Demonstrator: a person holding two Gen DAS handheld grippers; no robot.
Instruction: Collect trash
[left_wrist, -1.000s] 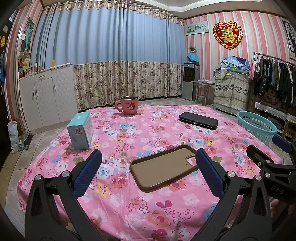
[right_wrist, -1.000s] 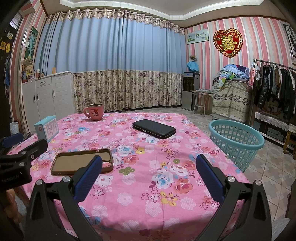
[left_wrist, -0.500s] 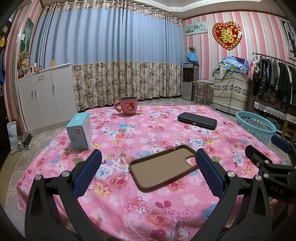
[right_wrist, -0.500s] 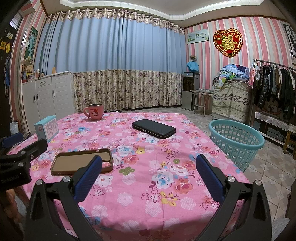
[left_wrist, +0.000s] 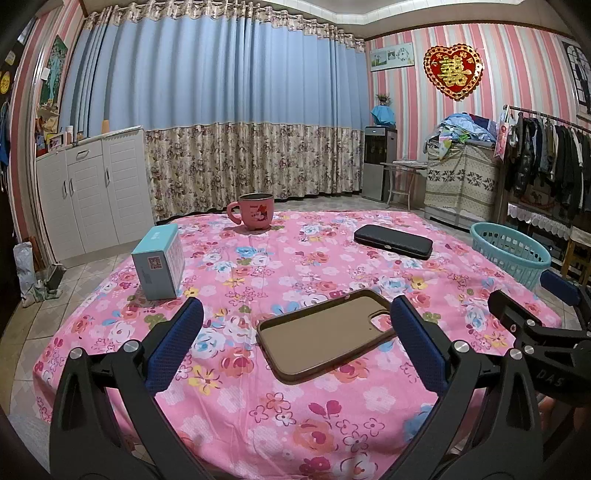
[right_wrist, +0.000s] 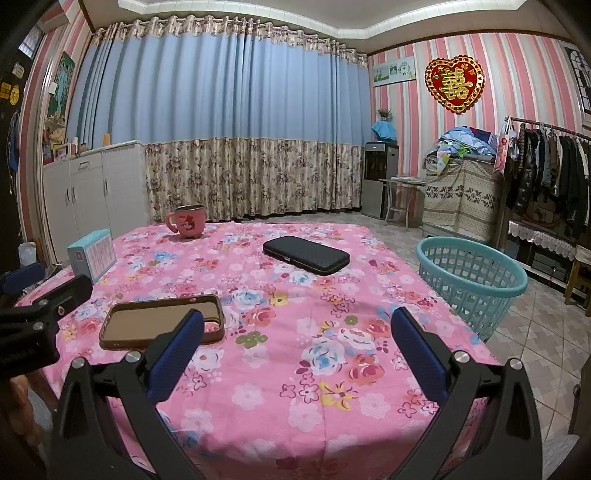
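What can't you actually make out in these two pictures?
- Inside of the pink mug: both views too low; its wall hides the contents.
- Bottom of the teal basket: its near wall hides it in the right view; the table blocks it in the left.
- Small print on the blue box: too small.
- Phone case: one corner behind the right gripper.

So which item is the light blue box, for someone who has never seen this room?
Start at the table under the pink floral cloth. Along its left edge, nearer than the pink mug, stands the light blue box, upright. It is the only boxy thing there; the other two lie flat.
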